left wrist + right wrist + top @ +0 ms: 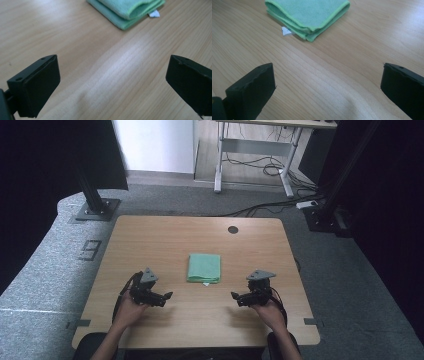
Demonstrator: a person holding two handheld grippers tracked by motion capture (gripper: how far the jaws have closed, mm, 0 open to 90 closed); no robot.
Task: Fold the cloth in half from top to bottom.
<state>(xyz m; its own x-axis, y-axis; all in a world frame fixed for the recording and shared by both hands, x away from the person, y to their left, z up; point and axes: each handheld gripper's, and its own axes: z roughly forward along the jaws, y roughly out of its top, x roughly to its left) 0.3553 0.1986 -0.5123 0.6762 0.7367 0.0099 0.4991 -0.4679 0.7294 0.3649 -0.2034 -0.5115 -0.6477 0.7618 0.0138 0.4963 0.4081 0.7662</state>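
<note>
A folded green cloth lies flat near the middle of the wooden table, with a small white tag sticking out at its near edge. My left gripper rests on the table to the cloth's near left, open, jaws wide apart with nothing between them. My right gripper sits to the cloth's near right, also open and empty. In the left gripper view the cloth lies ahead at the top, beyond the gripper. The right gripper view shows the cloth and its tag ahead of the gripper.
A round cable hole sits at the table's far edge. Black frame posts stand on the carpet beyond the table's far corners. A white desk frame and loose cables are farther back.
</note>
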